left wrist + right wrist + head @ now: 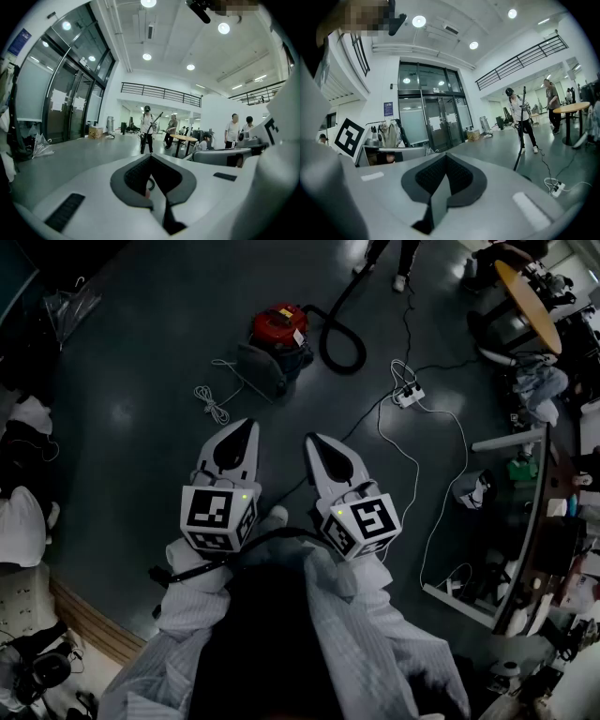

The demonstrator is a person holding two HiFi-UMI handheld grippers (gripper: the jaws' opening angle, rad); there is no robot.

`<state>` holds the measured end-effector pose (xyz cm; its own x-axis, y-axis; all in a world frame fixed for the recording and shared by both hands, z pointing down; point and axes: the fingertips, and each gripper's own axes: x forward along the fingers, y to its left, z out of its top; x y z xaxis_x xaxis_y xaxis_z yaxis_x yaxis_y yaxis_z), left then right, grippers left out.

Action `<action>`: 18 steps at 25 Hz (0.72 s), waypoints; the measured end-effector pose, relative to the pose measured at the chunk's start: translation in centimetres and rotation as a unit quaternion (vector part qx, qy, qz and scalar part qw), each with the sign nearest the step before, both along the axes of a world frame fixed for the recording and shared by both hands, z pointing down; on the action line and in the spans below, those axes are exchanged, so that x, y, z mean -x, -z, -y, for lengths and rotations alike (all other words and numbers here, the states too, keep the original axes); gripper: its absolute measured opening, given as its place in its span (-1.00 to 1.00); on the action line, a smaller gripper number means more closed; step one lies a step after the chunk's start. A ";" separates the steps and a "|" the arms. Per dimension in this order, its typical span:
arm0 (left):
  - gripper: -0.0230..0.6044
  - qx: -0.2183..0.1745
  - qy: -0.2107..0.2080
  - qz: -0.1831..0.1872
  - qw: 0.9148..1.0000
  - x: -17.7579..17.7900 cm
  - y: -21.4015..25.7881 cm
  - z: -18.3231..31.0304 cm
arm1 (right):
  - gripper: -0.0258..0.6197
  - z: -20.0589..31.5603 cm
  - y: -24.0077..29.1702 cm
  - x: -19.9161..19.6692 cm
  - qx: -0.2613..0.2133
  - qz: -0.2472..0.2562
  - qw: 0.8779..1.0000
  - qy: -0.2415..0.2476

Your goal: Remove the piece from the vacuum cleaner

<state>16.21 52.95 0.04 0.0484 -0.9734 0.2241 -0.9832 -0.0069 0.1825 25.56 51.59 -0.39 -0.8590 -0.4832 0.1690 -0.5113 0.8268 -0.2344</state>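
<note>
The red vacuum cleaner point(279, 328) stands on the dark floor well ahead of me. A black hose point(339, 345) loops off its right side and a grey part point(262, 368) rests against its front. Both grippers hang at waist height, side by side and pointing toward it, far short of touching. My left gripper point(246, 427) has its jaws together with nothing held. My right gripper point(312, 440) is shut and empty too. The left gripper view shows the left gripper point(151, 157) closed over the hall, and the right gripper view shows the right gripper point(446, 156) the same.
A white cord point(212, 401) lies coiled left of the vacuum. A power strip point(410, 395) with white cables trails to the right. Cluttered desks point(539, 521) line the right side, and bags and clothing sit at the left. A person with a pole point(520, 118) stands farther off.
</note>
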 end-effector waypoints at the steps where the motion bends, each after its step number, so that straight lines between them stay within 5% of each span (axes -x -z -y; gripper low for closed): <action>1: -0.91 0.001 0.000 0.000 1.000 -0.1 0.0 -0.2 | -0.92 -0.2 0.0 -0.1 0.000 0.000 1.000 0.001; 18: -0.91 0.013 0.004 0.025 1.000 -0.2 -0.1 0.4 | -0.92 0.6 0.4 -0.1 0.001 0.012 1.000 -0.003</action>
